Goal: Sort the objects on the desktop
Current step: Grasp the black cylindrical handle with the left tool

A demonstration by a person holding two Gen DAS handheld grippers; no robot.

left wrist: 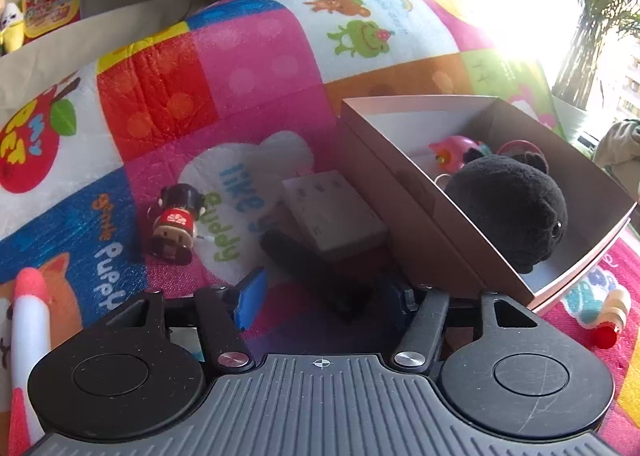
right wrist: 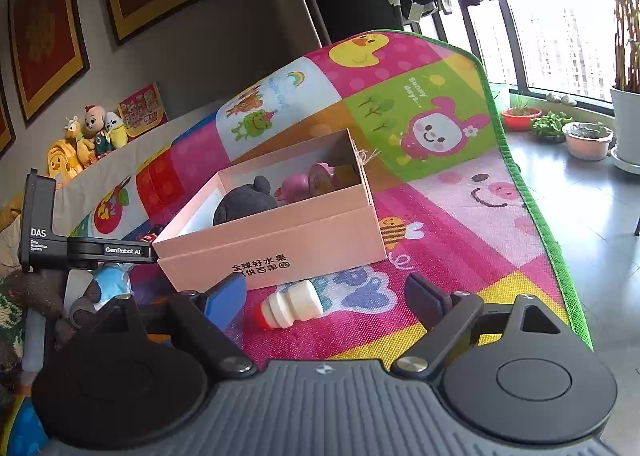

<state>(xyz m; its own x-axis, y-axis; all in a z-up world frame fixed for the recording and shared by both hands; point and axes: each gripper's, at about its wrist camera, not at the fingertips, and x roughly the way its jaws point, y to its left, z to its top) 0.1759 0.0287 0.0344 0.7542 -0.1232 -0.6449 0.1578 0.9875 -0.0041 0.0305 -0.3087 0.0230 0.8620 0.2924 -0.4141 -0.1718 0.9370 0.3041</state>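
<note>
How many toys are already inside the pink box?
3 visible: a black plush nearest the front, a pink toy behind it, and a round pink-rimmed one toward the far corner. The plush may hide more.

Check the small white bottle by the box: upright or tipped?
Tipped. The bottle lies on its side on the mat, red cap pointing left, just in front of the box.

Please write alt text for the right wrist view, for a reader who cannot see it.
The open right gripper hovers over a colourful play mat, with a small white toy bottle lying between its fingers. Behind it, a pink box holds a black plush toy and pink toys.
</note>
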